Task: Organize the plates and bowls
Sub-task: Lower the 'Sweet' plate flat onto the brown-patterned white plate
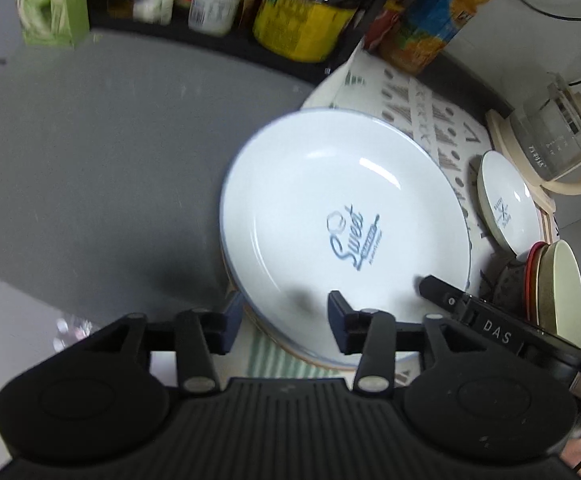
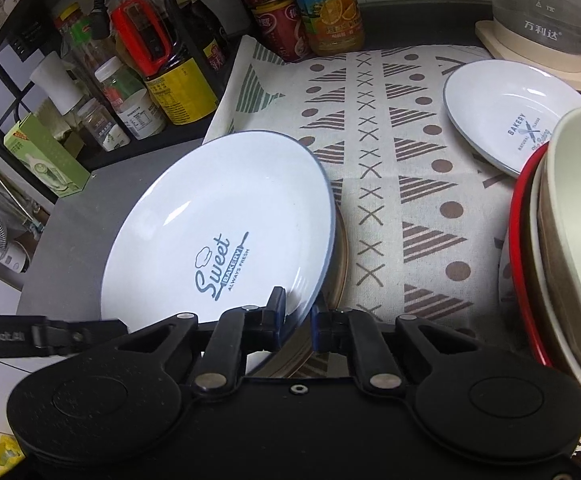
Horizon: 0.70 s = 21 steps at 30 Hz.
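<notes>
Right gripper (image 2: 295,318) clamps the rim of a white Sweet Bakery plate (image 2: 218,232) (topmost of a stack); left gripper (image 1: 286,316) stands apart around its near edge. A smaller bakery plate (image 2: 506,112) lies on the patterned cloth (image 2: 390,184).

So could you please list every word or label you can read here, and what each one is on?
"Sweet BAKERY ALWAYS FRESH": large plate.
"BAKERY", "NATURAL": small plate.
"万利达": glass kettle.
"DAS": right gripper, seen from the left wrist.
Bottle and jar labels: too small or blurred.
</notes>
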Each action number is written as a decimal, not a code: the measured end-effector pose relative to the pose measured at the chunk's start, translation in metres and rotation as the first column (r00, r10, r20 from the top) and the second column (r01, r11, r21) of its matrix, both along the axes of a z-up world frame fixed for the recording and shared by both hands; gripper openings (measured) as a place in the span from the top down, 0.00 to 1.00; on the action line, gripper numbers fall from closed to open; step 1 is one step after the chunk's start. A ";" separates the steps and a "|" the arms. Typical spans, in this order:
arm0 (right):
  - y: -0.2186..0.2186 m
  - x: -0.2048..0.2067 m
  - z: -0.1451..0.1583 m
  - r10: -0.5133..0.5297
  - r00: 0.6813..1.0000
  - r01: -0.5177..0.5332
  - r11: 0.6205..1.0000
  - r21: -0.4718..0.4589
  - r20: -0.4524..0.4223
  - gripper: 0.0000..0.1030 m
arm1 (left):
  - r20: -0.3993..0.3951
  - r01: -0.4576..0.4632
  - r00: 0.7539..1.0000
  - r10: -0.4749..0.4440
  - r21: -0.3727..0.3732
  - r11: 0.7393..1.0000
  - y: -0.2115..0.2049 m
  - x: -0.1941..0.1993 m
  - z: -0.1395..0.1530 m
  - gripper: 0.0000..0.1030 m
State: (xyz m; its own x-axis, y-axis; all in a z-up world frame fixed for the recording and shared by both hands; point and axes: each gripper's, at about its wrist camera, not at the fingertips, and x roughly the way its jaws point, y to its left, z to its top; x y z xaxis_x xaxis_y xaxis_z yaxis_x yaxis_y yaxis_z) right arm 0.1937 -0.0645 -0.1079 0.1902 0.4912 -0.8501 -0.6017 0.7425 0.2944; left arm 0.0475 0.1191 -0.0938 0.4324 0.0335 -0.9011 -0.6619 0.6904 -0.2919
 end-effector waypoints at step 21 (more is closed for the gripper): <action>0.003 0.005 0.002 0.013 0.999 -0.014 1.000 -0.017 -0.033 0.84 | -0.038 -0.055 0.997 0.060 0.113 0.992 0.019 0.010 -0.008 0.49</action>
State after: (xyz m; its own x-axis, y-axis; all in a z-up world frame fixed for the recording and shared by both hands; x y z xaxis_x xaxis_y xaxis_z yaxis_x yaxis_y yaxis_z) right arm 0.1985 -0.0611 -0.1055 0.1556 0.4790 -0.8639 -0.6018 0.7395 0.3016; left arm 0.0579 0.1379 -0.1018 0.3892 0.1592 -0.9073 -0.7112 0.6778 -0.1862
